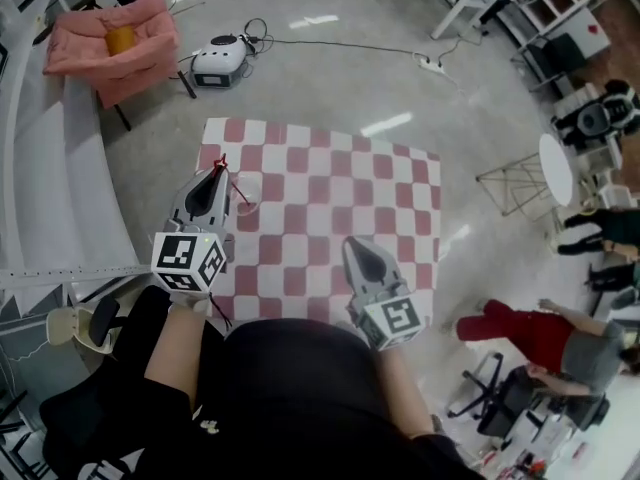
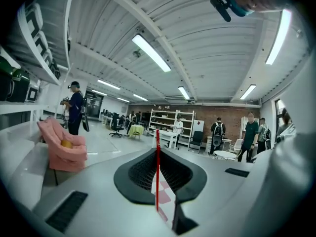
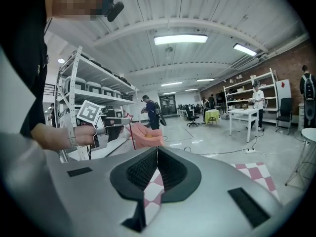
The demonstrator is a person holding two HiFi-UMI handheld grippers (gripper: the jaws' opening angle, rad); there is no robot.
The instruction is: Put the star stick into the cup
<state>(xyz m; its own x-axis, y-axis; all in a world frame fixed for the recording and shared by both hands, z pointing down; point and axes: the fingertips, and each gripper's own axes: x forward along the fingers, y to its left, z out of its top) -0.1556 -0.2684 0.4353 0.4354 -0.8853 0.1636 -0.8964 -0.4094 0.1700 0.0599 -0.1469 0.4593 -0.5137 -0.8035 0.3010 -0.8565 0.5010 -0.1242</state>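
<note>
My left gripper (image 1: 219,171) is shut on the red star stick (image 1: 234,185) and holds it above the left part of the red-and-white checkered mat (image 1: 330,198). In the left gripper view the stick (image 2: 157,172) stands upright between the closed jaws of that gripper (image 2: 158,154). The right gripper view shows the star stick (image 3: 132,135) with its star end up, in the left gripper (image 3: 118,125). A faint clear round outline, possibly the cup (image 1: 246,192), lies on the mat just right of the stick. My right gripper (image 1: 353,242) is shut and holds nothing; its jaws (image 3: 157,151) meet.
A pink armchair (image 1: 115,38) and a white device (image 1: 220,58) with cables sit beyond the mat. White shelving (image 1: 60,198) runs along the left. A wire rack (image 1: 520,183), a round white table (image 1: 557,168) and people (image 1: 525,333) are at the right.
</note>
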